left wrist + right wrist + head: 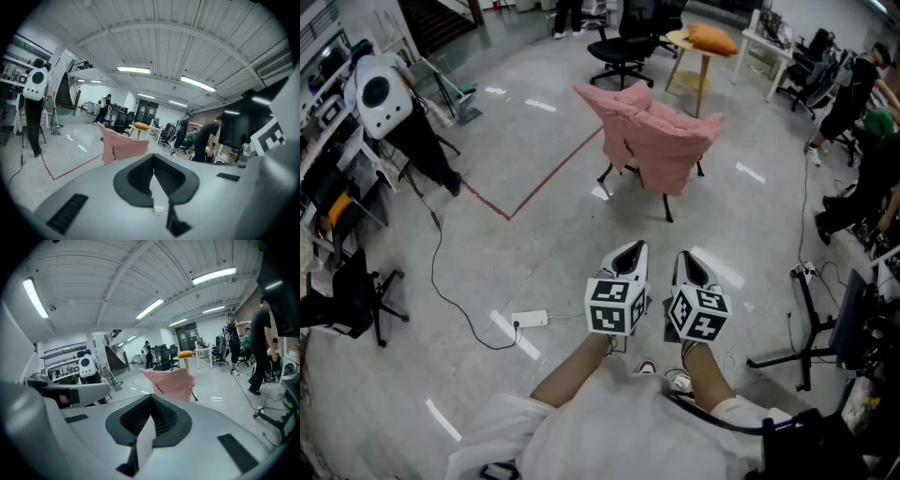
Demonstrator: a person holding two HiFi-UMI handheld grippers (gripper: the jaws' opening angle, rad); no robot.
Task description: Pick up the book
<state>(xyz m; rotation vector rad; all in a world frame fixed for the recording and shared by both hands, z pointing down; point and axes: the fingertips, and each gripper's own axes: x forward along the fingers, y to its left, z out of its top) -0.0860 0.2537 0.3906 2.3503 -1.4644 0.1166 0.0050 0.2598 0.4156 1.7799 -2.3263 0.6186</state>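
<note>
Your left gripper [153,158] has its jaws closed tip to tip, with nothing between them. Your right gripper [151,398] is likewise fully closed and holds nothing.

In the head view, both grippers sit side by side, close together, in front of your body. They point forward and slightly downward over the grey floor [534,253].

Ahead of the jaws, well apart from them, stands a pink-draped chair [661,141]. Beyond it is a small round table [703,75] carrying an orange cushion [712,39].

A white power strip [530,319] with a black cable lies on the floor to the left of the left gripper. A red tape line [546,181] runs across the floor further out.

The book cannot be located in any view.
</note>
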